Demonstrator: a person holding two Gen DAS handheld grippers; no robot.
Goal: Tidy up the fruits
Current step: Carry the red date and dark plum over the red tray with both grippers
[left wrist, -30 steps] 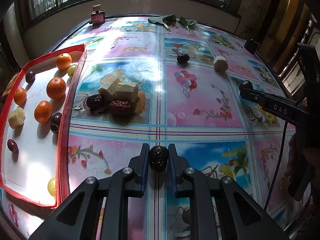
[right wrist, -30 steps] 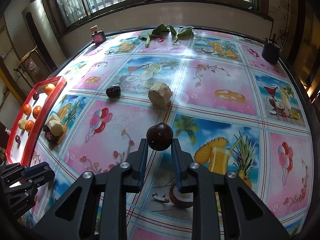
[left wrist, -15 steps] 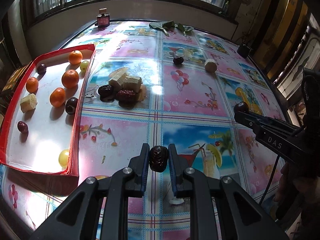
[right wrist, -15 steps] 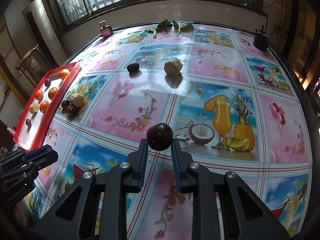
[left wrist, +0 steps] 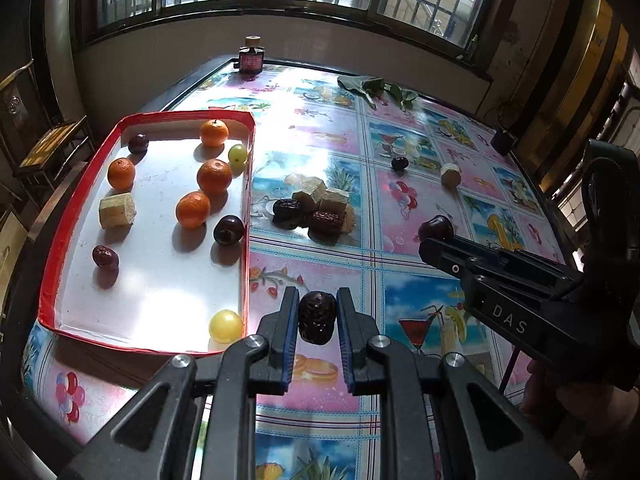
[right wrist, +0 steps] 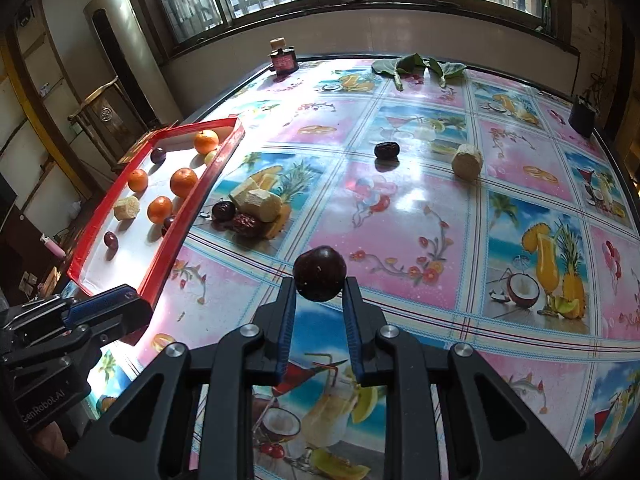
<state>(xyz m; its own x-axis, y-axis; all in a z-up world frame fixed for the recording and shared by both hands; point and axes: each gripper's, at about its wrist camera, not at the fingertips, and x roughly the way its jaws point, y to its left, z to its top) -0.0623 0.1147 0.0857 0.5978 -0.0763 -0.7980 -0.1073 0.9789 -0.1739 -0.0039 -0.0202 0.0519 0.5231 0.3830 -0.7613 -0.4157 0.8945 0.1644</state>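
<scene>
Fruits lie partly in a red-rimmed tray and partly loose on the table, whose cloth is printed with drinks and pineapples. Inside the tray, counted in the left wrist view: four oranges, two pale green grapes, one beige cut chunk, and three dark fruits, among them a dark plum against the right wall and a small red date near the left wall.

The left gripper pinches a wrinkled dark date between its blue-lined fingers, both pads pressed to the fruit; it hangs above the table just beside the tray's near right corner. The right gripper clamps a round dark plum at its fingertips, held over the cloth well right of the tray. In the left view this plum shows at the tip of the right gripper, with a hand on its handle.

Loose on the table, just right of the tray, sits a pile of beige chunks and dark dates touching one another; the exact count in it is hard to tell. Farther back lie one dark date and one beige chunk, near each other but apart. At the far edge stand a small bottle, some green leaves and a dark cup.
</scene>
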